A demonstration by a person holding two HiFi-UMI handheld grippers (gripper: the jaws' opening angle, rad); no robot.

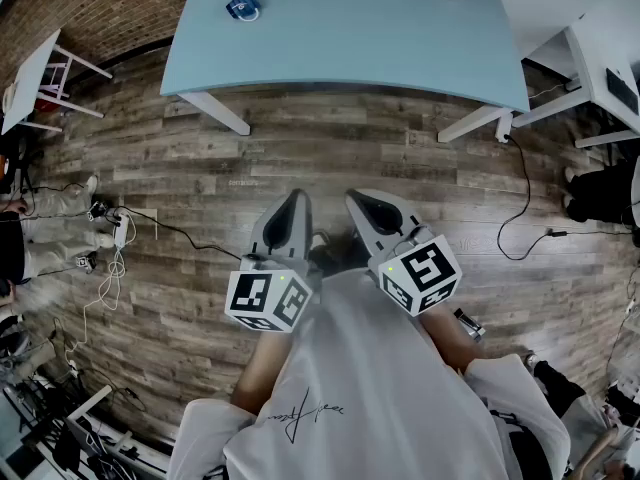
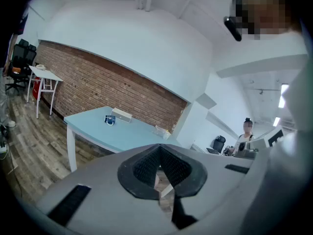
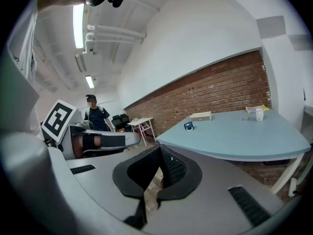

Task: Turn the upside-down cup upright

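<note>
Left gripper and right gripper both pinched together, empty. Table sits well ahead: step in and open wide before reaching the blue cup.

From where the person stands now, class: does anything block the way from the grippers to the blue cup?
Nothing visible does. Only open wooden floor and the table edge lie between the shut, empty left gripper, right gripper and the blue cup.
</note>
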